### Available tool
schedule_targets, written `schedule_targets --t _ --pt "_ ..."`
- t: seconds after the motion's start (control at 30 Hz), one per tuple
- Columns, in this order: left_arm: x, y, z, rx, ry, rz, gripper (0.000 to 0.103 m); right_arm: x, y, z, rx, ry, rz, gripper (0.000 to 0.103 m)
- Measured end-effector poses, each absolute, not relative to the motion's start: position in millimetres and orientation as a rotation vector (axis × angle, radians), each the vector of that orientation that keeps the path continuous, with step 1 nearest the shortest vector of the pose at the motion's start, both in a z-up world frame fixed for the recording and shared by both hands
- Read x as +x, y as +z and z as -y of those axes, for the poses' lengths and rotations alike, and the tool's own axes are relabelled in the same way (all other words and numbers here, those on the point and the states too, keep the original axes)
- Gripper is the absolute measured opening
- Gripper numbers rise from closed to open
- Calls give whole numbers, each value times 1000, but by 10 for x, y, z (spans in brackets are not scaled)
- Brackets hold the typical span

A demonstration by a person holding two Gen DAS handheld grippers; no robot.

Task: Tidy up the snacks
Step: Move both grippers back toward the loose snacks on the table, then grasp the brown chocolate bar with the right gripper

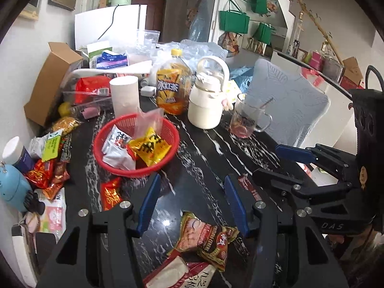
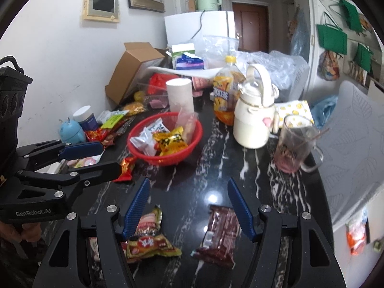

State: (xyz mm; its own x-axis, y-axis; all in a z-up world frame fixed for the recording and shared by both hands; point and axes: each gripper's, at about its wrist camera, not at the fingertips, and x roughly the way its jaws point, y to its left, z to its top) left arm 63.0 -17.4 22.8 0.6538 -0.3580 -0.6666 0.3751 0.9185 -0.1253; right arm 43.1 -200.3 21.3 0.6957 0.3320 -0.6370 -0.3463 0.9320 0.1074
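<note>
left gripper (image 1: 192, 201): jaws apart, empty, tilted down over table near edge | right gripper (image 2: 188, 206): jaws apart, empty, tilted down, just beside left

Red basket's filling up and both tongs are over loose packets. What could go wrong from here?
1. The red basket already holds packets piled toward its rim; another could slide out.
2. The glass mug and white kettle stand close beside it; a wide swing of the right tongs might knock them.
3. The left tongs hang above overlapping packets; they might pinch two.
</note>
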Motion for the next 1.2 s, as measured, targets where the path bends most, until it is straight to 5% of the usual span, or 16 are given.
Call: schedule_targets --t 0.83,0.97,1.2 --pt "940 -446 391 23 -339 -960 54 861 -961 2317 71 256 -1038 68" --pt "990 -403 390 47 -322 -940 54 857 -914 2207 -38 269 -987 43" --pt "1083 -374 204 -11 -311 -936 54 992 -732 2043 -37 353 -951 43"
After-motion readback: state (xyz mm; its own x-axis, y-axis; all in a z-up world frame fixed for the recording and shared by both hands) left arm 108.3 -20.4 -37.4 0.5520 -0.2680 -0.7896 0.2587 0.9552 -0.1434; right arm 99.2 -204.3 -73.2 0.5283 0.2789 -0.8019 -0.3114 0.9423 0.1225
